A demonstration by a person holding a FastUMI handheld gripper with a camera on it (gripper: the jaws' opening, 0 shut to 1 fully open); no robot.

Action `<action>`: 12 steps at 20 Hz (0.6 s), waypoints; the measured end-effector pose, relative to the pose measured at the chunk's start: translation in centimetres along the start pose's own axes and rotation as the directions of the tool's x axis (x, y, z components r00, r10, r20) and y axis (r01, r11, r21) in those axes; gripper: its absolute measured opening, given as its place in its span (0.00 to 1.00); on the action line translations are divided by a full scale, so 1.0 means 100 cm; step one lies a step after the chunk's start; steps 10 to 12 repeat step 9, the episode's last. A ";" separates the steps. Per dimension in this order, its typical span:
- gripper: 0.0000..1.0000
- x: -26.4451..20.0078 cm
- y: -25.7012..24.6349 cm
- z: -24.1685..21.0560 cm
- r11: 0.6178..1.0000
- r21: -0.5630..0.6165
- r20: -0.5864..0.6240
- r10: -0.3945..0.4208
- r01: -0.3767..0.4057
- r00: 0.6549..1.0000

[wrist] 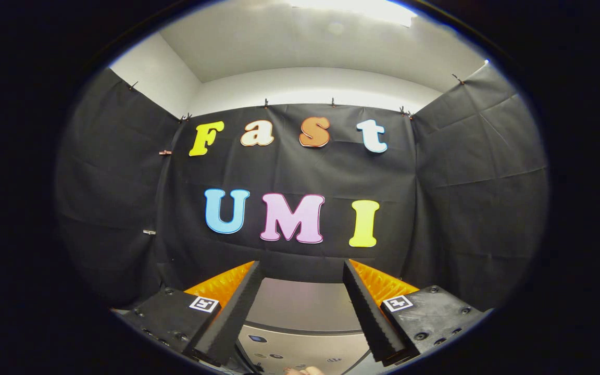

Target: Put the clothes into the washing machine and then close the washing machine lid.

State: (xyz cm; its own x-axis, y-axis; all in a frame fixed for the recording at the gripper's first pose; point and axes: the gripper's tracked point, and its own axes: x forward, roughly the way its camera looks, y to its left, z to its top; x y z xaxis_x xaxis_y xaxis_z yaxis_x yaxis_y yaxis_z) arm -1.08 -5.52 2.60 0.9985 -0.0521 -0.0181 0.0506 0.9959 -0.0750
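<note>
The gripper (pixel 300 271) is wide open and holds nothing. The washing machine (pixel 300 317) lies below it, its grey top showing between the fingers. I see no clothes, so the gripper probably must tilt down.

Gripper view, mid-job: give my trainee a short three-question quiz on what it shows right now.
1. True or false: the tool is shut on a piece of clothing.
2. What lies below and between the two fingers?
A. a laundry basket
B. the washing machine
C. a folded towel
3. Fill in: beyond the fingertips hangs the booth's black ____ wall.

Key:
1. False. The fingers stand wide apart with nothing between them.
2. B. Its grey top and a panel of buttons show there; whether the lid is open or closed cannot be told.
3. cloth
</note>
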 end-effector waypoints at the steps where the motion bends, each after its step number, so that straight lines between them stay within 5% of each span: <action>1: 0.98 0.000 0.000 0.000 1.000 0.003 0.001 0.000 0.000 1.000; 12: 0.99 0.001 -0.003 -0.001 1.000 -0.004 -0.009 0.001 -0.001 1.000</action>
